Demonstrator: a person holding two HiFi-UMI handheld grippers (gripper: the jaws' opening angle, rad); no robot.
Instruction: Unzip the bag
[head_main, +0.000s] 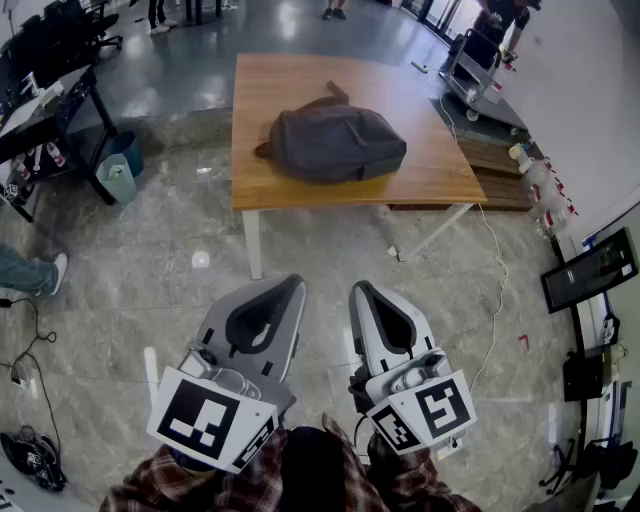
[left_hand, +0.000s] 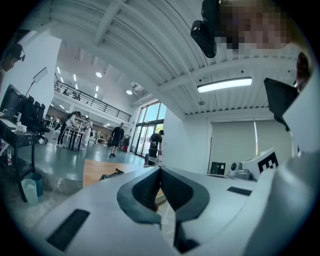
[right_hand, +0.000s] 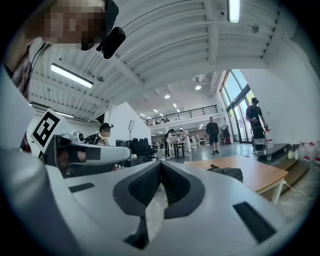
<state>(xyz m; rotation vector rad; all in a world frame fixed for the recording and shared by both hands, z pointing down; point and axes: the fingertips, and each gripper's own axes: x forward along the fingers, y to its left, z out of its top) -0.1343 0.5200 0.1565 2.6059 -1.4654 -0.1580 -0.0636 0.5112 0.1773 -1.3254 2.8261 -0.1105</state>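
Meeting at the tips, the left gripper's jaws are closed on nothing, with only the hollow oval gap showing behind the contact. The same goes for the right gripper - tips together and empty. In the head view both are held low and close to the person's body, the left gripper and right gripper side by side over the floor and pointing forward.

The bag lies well ahead of both jaws on the table, nowhere near either. It lies flat, with its long axis running roughly left-right across the tabletop and straps poking out at its far-left end. It sits almost centred between the two grippers, perhaps slightly toward the right one - the right gripper view catches it ahead-right. The zip can't be made out from here.

Count: one bag, one table, two grippers.

Likely next step: walk in and open the jaws, then find the zip pull. Nothing has been unzipped yet.
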